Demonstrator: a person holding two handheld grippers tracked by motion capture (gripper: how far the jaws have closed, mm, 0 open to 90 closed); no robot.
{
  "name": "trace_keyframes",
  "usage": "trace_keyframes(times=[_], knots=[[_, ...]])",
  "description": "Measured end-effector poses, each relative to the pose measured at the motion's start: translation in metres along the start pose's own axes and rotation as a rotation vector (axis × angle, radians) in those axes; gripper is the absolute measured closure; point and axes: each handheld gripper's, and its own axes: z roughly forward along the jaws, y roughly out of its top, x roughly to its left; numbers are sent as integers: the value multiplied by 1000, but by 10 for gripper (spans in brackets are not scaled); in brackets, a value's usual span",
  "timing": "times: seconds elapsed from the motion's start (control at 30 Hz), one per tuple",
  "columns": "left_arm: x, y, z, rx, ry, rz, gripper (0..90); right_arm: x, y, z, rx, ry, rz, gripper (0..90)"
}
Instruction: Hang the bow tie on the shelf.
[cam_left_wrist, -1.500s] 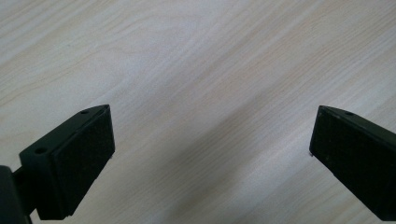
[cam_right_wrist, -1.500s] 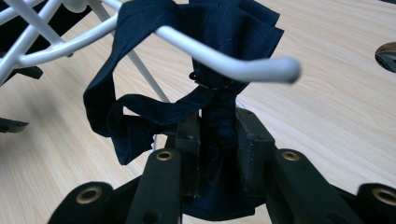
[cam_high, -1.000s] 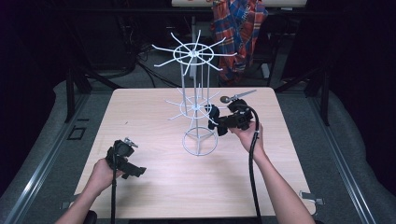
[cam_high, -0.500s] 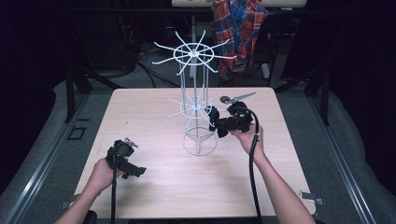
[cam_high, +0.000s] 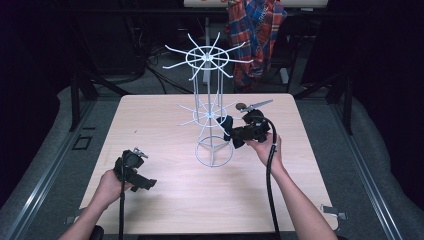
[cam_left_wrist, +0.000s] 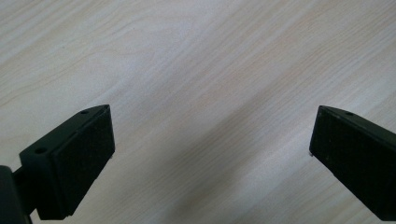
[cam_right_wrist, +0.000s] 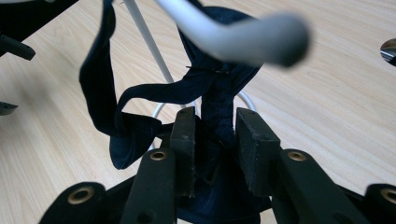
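A dark navy cloth piece (cam_right_wrist: 205, 88), soft and strappy, is clamped between the jaws of the right gripper (cam_right_wrist: 215, 123), its bunched middle pinched tight while a looped strap curls off to one side and folds back on itself. In the high view the cloth piece (cam_high: 228, 123) sits at a lower arm of the white wire rack (cam_high: 210, 107), level with the rack's lower ring of spokes. The rack stands upright on the worktop (cam_high: 160, 125), near its middle, with a round wire base, a slim central column and two tiers of radiating arms. One rounded arm tip crosses just above the cloth, blurred, in the right gripper view.
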Motion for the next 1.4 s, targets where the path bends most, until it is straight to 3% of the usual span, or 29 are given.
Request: trace_keyframes(times=[0.43,0.6,0.9,1.4], knots=[[0,0,-1,0,4,5,1,0,-1,3,22,6,-5,629],[0,0,0,0,1,2,1,3,0,2,7,-5,2,602],[1,0,0,1,-1,3,1,3,0,-5,0,-19,-19,551],[1,0,-1,0,0,7,1,6,0,-33,13,-23,-33,367]])
